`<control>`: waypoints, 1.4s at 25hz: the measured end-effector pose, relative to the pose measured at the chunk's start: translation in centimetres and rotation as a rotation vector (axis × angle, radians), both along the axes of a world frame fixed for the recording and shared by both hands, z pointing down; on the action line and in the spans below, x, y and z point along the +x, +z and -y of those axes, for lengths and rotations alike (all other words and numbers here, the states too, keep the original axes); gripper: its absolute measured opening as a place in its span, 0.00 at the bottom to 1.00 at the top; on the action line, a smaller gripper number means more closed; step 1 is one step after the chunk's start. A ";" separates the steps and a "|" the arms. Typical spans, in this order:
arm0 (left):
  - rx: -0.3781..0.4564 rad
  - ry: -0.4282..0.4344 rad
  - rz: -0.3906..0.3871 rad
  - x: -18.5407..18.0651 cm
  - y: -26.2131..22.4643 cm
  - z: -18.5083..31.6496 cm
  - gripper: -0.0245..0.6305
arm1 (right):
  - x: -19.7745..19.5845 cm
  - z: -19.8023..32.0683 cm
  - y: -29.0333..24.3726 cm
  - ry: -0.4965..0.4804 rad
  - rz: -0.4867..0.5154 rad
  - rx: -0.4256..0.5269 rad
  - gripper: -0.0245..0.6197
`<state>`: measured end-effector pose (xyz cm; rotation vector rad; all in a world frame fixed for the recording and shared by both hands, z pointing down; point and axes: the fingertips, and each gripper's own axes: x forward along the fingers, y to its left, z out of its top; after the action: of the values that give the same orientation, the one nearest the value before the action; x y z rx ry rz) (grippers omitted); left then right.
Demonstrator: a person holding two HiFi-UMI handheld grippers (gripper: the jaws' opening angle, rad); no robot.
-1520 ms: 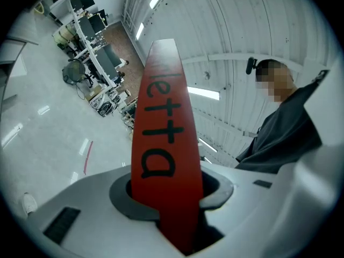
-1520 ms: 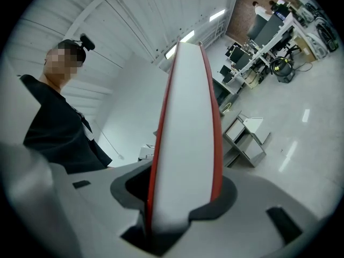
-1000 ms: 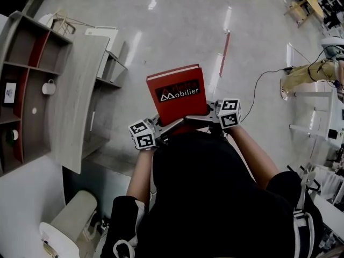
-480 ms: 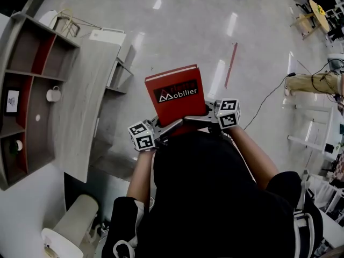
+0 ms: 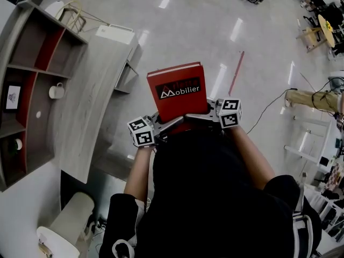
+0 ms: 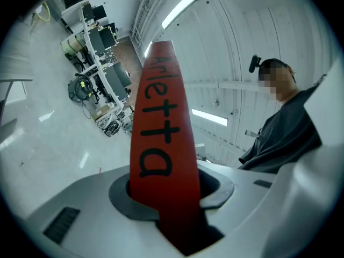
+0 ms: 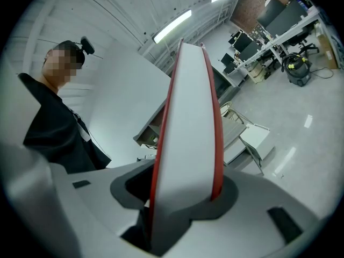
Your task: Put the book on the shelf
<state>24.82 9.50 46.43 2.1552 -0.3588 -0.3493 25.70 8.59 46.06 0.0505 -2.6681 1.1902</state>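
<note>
Tools both clenched on book (image 5: 177, 90), nothing released.

Far left: shelf (image 5: 80, 109), open compartments, cup (image 5: 56, 91) in one of them. Shelf stands well apart from book, bare floor (image 5: 177, 26) between.

Left tool (image 5: 164, 126): jaws pinch the spine side near the lower corner. Red spine with black lettering runs straight up between them in the left gripper view.

Book: held over floor in front of the person, cover up, roughly level, long axis pointing away from the body.

Right tool (image 5: 203, 117): jaws grip the page-edge side, with white pages between red covers in its view.

Judgement: shelf lies to the left of the load, so the left hand is nearer. The carry has to go leftward, and book likely needs standing upright before it enters a compartment. Book not yet on shelf.
</note>
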 end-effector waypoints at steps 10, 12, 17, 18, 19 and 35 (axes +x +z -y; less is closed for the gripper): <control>-0.013 -0.149 0.072 -0.3 -0.4 -0.1 0.29 | -0.3 0.2 0.1 -0.131 0.001 -0.015 0.36; -0.017 -0.198 0.076 -1.7 -0.4 0.0 0.29 | -1.8 0.4 0.1 -0.180 0.007 -0.012 0.36; -0.032 -0.365 0.101 -6.8 0.0 1.3 0.29 | -7.1 1.8 0.5 -0.338 0.033 -0.019 0.36; -0.038 -0.402 0.105 -8.0 0.1 1.9 0.29 | -8.4 2.4 0.6 -0.372 0.041 -0.020 0.36; -0.044 -0.438 0.111 -9.0 0.1 2.5 0.29 | -9.5 3.0 0.6 -0.406 0.052 -0.021 0.36; -0.161 -0.775 0.203 -16.5 1.1 16.2 0.29 | -17.4 16.9 2.0 -0.700 0.125 -0.121 0.36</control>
<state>8.28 -6.72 47.56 1.8202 -1.2988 -0.5061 8.28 -8.31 48.03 -0.9177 -2.3588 1.1153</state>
